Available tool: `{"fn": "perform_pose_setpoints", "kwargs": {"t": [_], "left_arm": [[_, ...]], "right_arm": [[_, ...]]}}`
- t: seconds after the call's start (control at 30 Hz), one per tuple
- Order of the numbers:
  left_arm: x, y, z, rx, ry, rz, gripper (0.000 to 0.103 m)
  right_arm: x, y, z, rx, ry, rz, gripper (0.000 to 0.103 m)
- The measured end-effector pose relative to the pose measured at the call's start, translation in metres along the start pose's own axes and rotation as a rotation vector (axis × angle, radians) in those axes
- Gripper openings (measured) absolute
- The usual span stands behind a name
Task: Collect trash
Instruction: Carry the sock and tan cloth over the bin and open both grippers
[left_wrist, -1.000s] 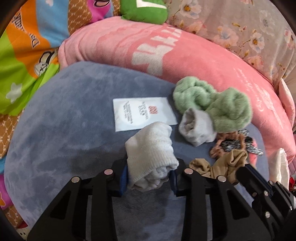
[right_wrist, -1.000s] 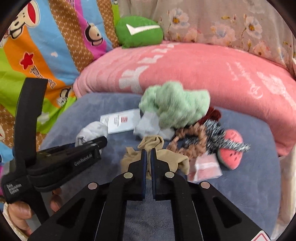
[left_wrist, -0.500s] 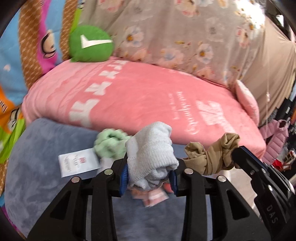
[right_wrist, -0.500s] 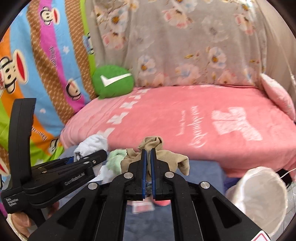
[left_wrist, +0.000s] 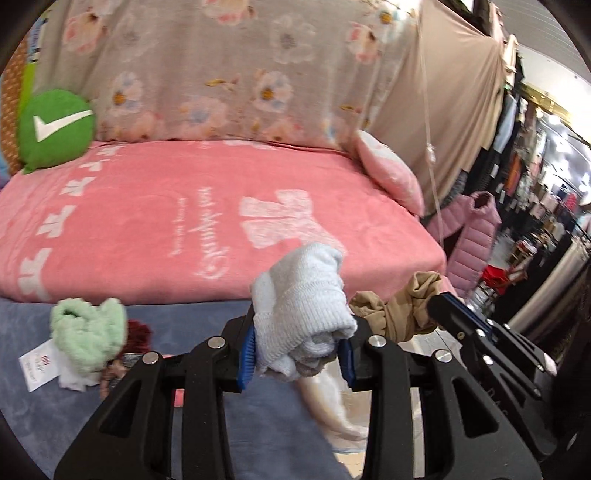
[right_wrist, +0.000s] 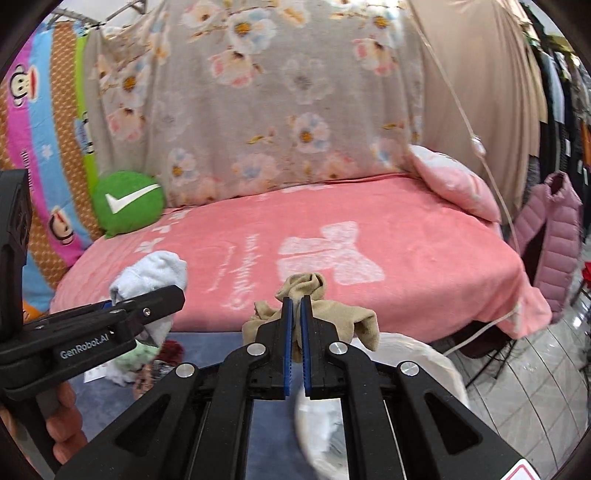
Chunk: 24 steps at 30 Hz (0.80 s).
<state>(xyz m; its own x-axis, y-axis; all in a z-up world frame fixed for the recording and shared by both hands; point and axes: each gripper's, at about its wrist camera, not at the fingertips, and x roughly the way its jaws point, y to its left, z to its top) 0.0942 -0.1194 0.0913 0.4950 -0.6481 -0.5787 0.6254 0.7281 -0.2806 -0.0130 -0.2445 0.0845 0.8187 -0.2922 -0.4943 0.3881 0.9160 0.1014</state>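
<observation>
1. At the left edge of the right wrist view, a hand (right_wrist: 62, 417) holds the left gripper (left_wrist: 297, 350), which is clamped on a rolled white sock (left_wrist: 303, 314); the sock bulges up between the blue pads at the centre of the left wrist view.
2. In the lower left of that view, the rest of the pile lies on the grey blanket (left_wrist: 44, 417): a green fluffy sock (left_wrist: 88, 332), a white tag (left_wrist: 37, 363) just beside it, and dark red bits that are too blurred to name.
3. At centre, the right gripper (right_wrist: 295, 321) is closed tight on a tan stocking (right_wrist: 317, 314), with cloth spilling to both sides of the pads.
4. Lower right of centre in the right wrist view, a white bag (right_wrist: 413, 350) sits under that gripper, its mouth partly hidden by the fingers.
5. The step in hand looks like carrying both pieces from the pile towards the bag.
6. The next move likely calls for bringing each gripper over the bag's mouth before letting go; the left load seems farther from it.
</observation>
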Motion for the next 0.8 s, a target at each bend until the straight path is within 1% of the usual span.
{"fn": "perform_pose_setpoints", "kwargs": {"t": [0.13, 0.3, 0.5, 0.57, 0.6, 0.63, 0.67, 0.7, 0.77, 0.8], "left_arm": [[0.02, -0.037, -0.003, 0.043, 0.029, -0.06, 0.034], [0.042, -0.076, -0.011, 0.095, 0.062, -0.114, 0.034], [0.06, -0.1, -0.022, 0.116, 0.101, -0.158, 0.036], [0.064, -0.104, -0.024, 0.118, 0.106, -0.171, 0.041], [0.066, -0.105, -0.024, 0.119, 0.104, -0.168, 0.041], [0.067, -0.106, -0.025, 0.119, 0.101, -0.159, 0.049], [0.067, -0.106, -0.026, 0.119, 0.097, -0.153, 0.054], [0.068, -0.105, -0.027, 0.118, 0.094, -0.149, 0.057], [0.069, -0.103, -0.028, 0.112, 0.09, -0.134, 0.07], [0.069, -0.101, -0.027, 0.107, 0.086, -0.124, 0.071]], "right_arm": [[-0.001, -0.042, -0.008, 0.041, 0.014, -0.06, 0.005], [-0.005, -0.078, -0.023, 0.088, 0.032, -0.112, 0.004], [-0.007, -0.1, -0.039, 0.111, 0.054, -0.147, 0.004], [-0.006, -0.104, -0.044, 0.116, 0.063, -0.152, 0.004], [-0.007, -0.105, -0.045, 0.117, 0.064, -0.155, 0.004], [-0.007, -0.106, -0.047, 0.12, 0.066, -0.158, 0.004], [-0.007, -0.107, -0.049, 0.121, 0.064, -0.16, 0.004], [-0.007, -0.107, -0.049, 0.121, 0.063, -0.162, 0.008], [-0.006, -0.105, -0.049, 0.118, 0.066, -0.166, 0.013], [-0.006, -0.104, -0.05, 0.114, 0.066, -0.167, 0.018]]}}
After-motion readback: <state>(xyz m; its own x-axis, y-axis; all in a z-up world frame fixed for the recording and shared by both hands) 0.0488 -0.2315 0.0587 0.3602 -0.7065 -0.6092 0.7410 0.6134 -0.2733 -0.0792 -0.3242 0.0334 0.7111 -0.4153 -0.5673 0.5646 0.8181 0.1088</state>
